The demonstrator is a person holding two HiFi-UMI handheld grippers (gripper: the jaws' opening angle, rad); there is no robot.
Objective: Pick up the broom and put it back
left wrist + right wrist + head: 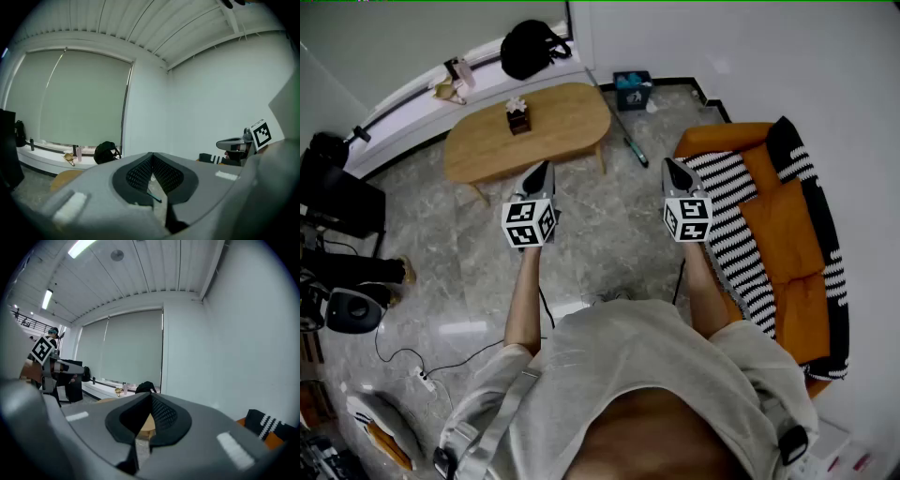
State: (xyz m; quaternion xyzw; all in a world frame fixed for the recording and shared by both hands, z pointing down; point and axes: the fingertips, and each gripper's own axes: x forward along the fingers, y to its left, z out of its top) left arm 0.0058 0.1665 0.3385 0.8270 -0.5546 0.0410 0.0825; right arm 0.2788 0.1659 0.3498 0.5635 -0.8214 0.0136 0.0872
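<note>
Jaws of left gripper (545, 169) and right gripper (669, 166) closed together (both empty).

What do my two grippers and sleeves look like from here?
Both the left gripper and right gripper are grey and tapered, with dark ribbed pads. Each carries a white cube with black square markers. The person wears a light grey short-sleeved shirt.
</note>
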